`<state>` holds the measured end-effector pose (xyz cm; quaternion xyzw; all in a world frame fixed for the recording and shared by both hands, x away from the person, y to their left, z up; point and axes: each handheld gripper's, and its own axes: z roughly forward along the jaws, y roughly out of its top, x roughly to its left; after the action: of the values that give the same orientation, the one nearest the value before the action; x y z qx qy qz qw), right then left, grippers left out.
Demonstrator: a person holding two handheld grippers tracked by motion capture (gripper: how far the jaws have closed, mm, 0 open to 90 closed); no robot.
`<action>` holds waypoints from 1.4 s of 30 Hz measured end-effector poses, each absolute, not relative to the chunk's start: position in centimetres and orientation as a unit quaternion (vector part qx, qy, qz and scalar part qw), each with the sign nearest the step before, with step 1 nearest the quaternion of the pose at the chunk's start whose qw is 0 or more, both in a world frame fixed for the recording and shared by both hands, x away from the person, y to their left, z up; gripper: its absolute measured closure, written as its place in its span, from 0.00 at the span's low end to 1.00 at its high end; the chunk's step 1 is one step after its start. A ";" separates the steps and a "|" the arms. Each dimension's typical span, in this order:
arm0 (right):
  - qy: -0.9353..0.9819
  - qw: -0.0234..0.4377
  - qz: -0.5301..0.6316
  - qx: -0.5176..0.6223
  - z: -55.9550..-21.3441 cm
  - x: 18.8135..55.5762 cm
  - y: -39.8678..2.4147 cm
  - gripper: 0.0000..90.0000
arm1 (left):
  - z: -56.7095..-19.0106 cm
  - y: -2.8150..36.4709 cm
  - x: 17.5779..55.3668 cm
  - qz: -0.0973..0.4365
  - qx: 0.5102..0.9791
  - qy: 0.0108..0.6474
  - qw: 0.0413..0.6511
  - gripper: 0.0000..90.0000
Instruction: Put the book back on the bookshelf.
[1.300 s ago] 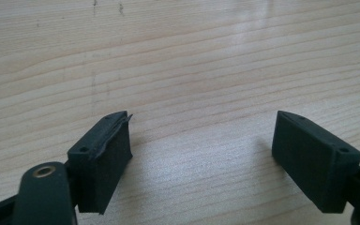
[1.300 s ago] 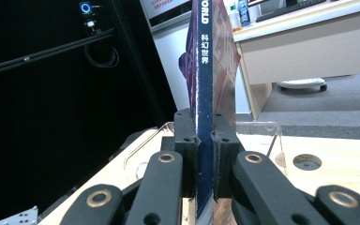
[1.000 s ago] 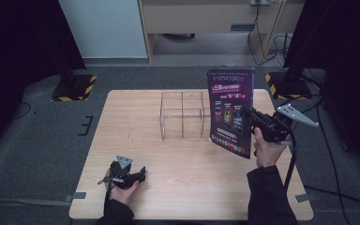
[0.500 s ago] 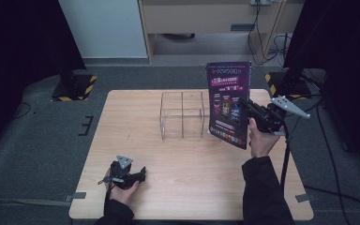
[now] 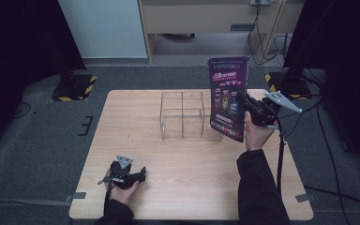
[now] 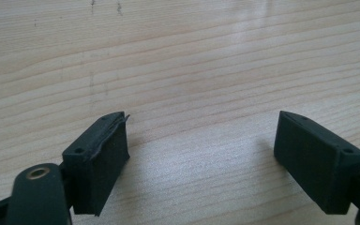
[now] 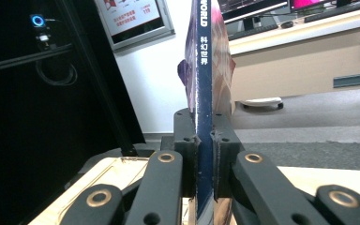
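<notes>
1. Your right hand-held gripper (image 5: 249, 107) is raised above the worktop (image 5: 136, 122) near its right edge, toward the far side; its jaws are clenched on a magazine (image 5: 228, 96) with a purple cover; in the right gripper view the spine (image 7: 203, 93) runs straight up between the two black jaws, both pressed against it, and printed characters show on the spine.
2. The magazine stands upright, cover facing you in the high view; its top edge reaches past the far edge of the worktop in that view, and its lower corner hangs just in front of the clear rack.
3. A clear rack (image 5: 183, 116) with open compartments stands on the worktop around the middle of the far half; the magazine overlaps its right end in the high view; you cannot tell from these views whether the two touch.
4. Your left hand-held gripper (image 5: 138, 175) rests low at the near edge of the worktop, toward the near left corner, held in your left hand (image 5: 122, 190); its jaws are released and spread wide, with bare pale wood (image 6: 192, 70) between them in the left gripper view.
5. Your right sleeve (image 5: 258, 187) crosses the near right part of the worktop; a cable (image 5: 280, 154) trails down from the right hand-held gripper.
</notes>
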<state>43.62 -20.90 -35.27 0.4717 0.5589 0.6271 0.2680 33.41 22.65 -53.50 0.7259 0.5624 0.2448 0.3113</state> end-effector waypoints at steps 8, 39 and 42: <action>0.559 0.275 0.624 0.472 -36.4 44.4 -19.9 0.94 | -53.5 22.7 33.4 0.245 0.726 0.562 0.311 0.19; 0.546 0.303 0.619 0.476 -40.8 44.2 -17.4 0.94 | -53.5 22.7 33.4 0.245 0.726 0.562 0.311 0.19; 0.545 0.300 0.623 0.475 -41.2 44.0 -17.3 0.94 | -53.5 22.7 33.4 0.245 0.726 0.562 0.311 0.19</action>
<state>43.96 -17.32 -41.15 0.4745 0.5450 0.6227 0.3002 33.41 22.65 -53.50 0.7259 0.5623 0.2448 0.3113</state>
